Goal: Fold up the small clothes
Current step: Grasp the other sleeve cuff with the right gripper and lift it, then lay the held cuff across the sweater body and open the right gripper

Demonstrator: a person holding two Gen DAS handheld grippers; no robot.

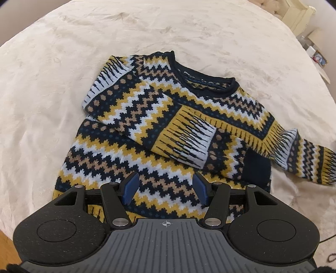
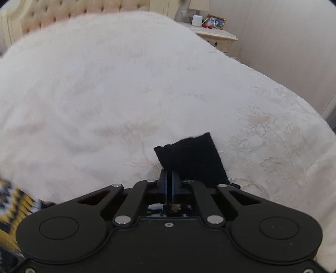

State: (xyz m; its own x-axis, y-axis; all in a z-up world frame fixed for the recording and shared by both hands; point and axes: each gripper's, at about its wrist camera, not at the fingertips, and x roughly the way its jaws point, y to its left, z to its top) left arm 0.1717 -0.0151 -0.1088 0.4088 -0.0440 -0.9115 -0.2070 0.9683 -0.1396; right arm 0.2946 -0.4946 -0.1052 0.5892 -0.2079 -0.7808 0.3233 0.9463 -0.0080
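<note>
A small knitted sweater (image 1: 147,130) in navy, yellow, white and tan zigzags lies flat on the cream bedspread (image 1: 52,84). Its left sleeve (image 1: 159,124) is folded across the chest. Its right sleeve (image 1: 294,151) stretches out to the right edge of the left wrist view. My left gripper (image 1: 166,189) is open and empty, just above the sweater's lower hem. My right gripper (image 2: 169,178) is shut on the dark navy sleeve cuff (image 2: 193,157), which sticks up past the fingertips. A blurred patch of the sweater (image 2: 16,208) shows at the lower left of the right wrist view.
A tufted headboard (image 2: 63,12) stands at the far end of the bed. A cream nightstand (image 2: 218,35) with a picture frame (image 2: 216,22) and a lamp stands at the far right. Wooden floor (image 1: 5,241) shows past the bed's near left edge.
</note>
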